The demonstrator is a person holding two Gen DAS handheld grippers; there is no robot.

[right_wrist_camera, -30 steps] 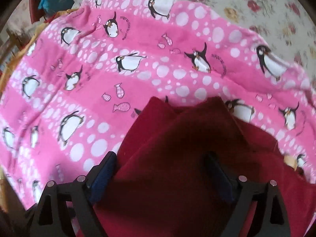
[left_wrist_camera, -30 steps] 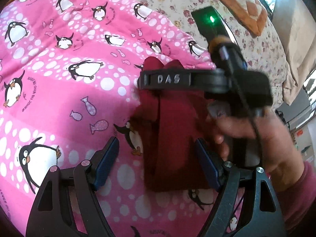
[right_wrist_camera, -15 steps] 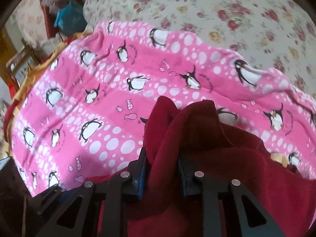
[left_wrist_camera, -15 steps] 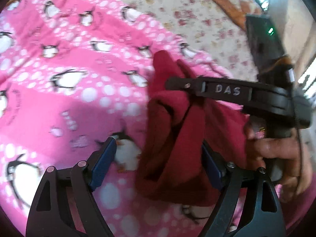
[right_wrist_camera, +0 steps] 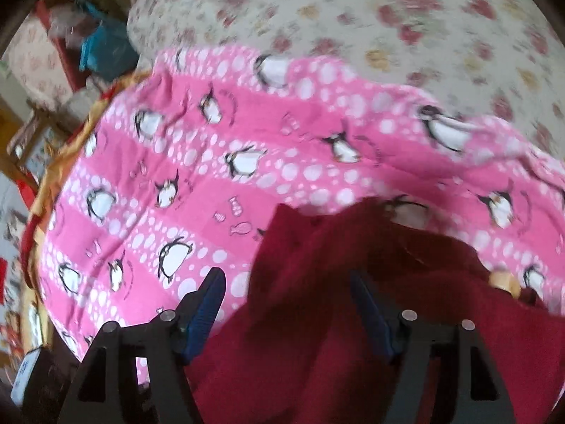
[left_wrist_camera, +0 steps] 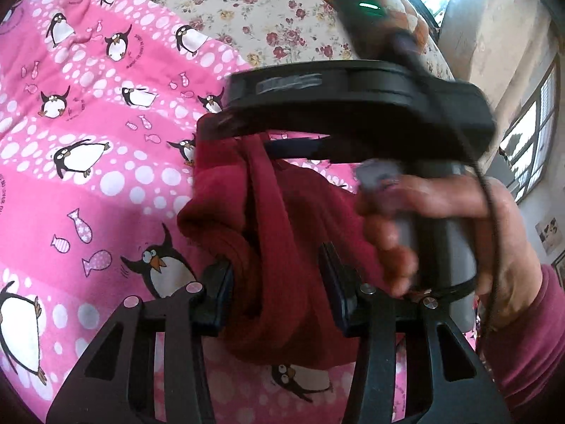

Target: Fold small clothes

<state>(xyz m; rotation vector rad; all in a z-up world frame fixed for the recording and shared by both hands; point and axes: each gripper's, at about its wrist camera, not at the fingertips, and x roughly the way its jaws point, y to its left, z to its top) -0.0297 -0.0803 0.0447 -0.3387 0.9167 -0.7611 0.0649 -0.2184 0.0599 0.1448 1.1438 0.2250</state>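
That dark red fleecy garment is floppy, so grab bunched folds: left tool closing on it, right tool opening, letting go.

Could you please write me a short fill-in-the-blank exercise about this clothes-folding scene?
1. The garment bunched between the left gripper's fingers is dark ____ in colour.
2. The pink blanket under the garment is printed with fish and ____.
3. In the left wrist view, the right gripper is held by a person's ____.
4. Beyond the pink blanket lies a cream bedcover with a ____ pattern.

Missing words: red; penguins; hand; floral
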